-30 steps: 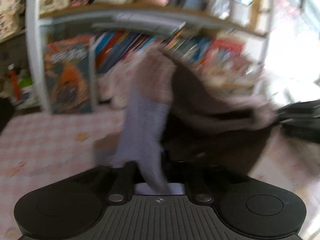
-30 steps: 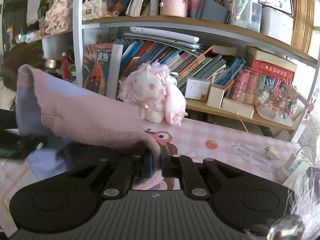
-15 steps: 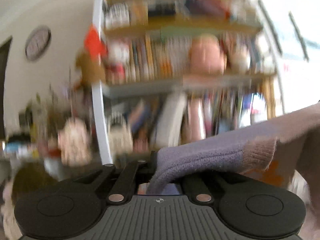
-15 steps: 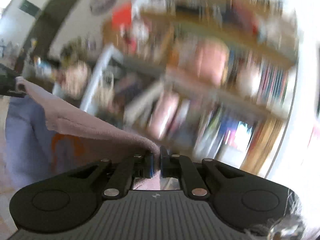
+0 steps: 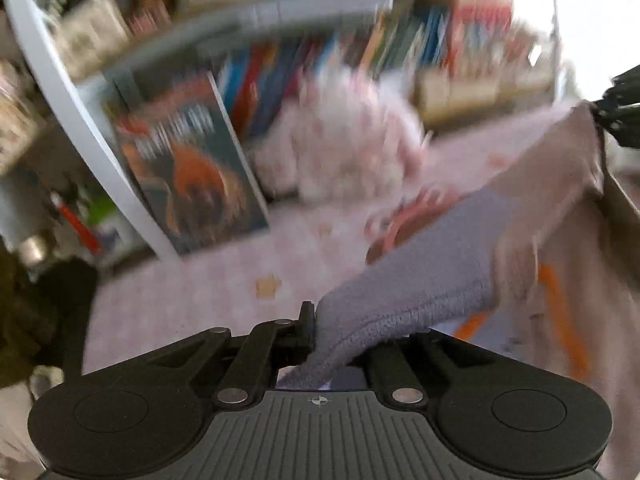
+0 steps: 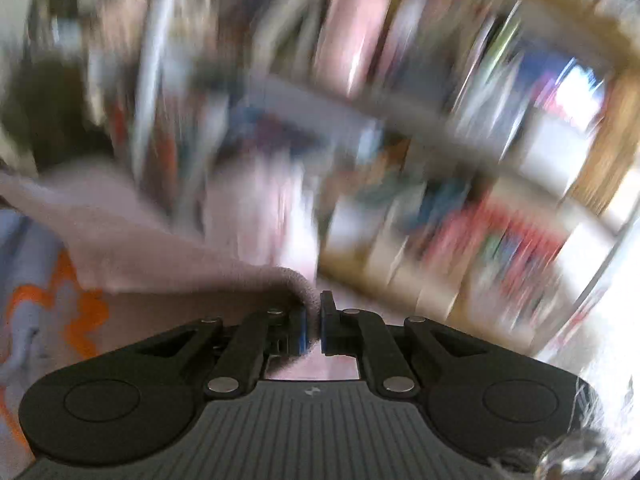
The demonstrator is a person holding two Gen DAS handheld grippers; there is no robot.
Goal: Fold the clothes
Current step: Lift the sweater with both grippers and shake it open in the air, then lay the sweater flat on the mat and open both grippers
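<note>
Garment [image 5: 552, 208] hangs spread above bench [image 5: 200, 280] | left tongs [image 5: 320, 332] clamp lilac cuff, right tongs [image 6: 314, 322] clamp pink hem | judged soft, light, floppy, stretchy; grip hems, stay taut.

Left gripper [image 5: 320, 332] clamps lavender edge of sweater [image 5: 420, 280]. Fabric stretches up and right from claw. Pink checked tablecloth [image 5: 192, 296] ahead; blurred plush toy [image 5: 344, 140] and bookshelf [image 5: 248, 32] beyond.
</note>
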